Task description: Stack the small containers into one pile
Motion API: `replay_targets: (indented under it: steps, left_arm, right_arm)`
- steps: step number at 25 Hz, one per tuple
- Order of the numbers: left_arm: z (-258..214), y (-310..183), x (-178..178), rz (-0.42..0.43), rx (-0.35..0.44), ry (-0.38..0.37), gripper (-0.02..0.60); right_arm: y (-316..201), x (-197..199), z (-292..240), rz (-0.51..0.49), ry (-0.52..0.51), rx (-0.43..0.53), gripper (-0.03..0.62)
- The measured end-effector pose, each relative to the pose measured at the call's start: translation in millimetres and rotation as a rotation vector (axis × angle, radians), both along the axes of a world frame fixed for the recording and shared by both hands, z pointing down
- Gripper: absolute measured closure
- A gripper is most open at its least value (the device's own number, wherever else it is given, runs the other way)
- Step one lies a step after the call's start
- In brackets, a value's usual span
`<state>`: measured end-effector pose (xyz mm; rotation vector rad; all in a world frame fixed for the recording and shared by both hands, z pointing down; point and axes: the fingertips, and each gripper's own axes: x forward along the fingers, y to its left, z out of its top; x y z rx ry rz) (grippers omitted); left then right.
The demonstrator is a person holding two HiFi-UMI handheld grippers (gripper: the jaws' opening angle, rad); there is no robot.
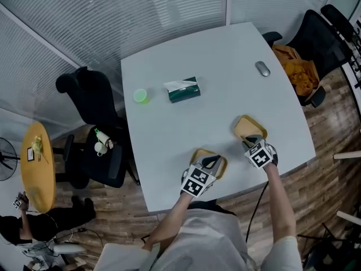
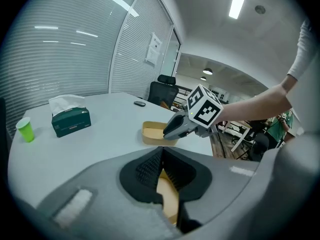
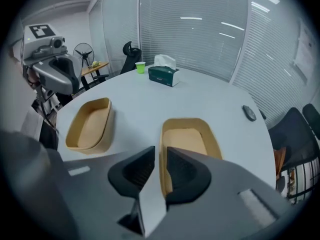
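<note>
Tan container (image 1: 200, 154) is pinched in the left tool (image 2: 161, 176); the right tool (image 3: 159, 169), jaws apart, overhangs a second container (image 3: 187, 139).

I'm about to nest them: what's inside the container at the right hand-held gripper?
The right container shows only a bare tan floor; the right hand-held gripper covers its near end.

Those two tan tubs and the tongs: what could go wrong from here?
1. The right tongs stand open astride one thin wall of the right tub; a shallow or skewed bite could let it slip or tip.
2. The left tongs pinch the left tub by a single wall, so it may swing or drop when lifted, and it is near the table's edge.
3. The tongs work close together and might bump.
</note>
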<state>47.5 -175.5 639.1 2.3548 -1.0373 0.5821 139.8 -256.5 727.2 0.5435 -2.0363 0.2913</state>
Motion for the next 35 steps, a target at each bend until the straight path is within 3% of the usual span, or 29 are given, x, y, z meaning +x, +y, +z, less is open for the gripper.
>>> replay_targets:
  steps: [5, 11, 35]
  left_arm:
    - [7.3, 0.7, -15.5, -0.032, -0.011, -0.014, 0.575]
    - [14.7, 11.2, -20.8, -0.047, -0.028, -0.007, 0.575]
    - [10.8, 49.5, -57.5, -0.117, -0.022, -0.017, 0.575]
  right_arm:
    - [-2.5, -0.9, 14.0, -0.097, 0.054, -0.053, 0.522]
    - [2.1, -2.8, 27.7, -0.127, 0.099, -0.074, 0.554]
    - [34.6, -45.4, -21.2, -0.126, 0.144, 0.148, 0.576]
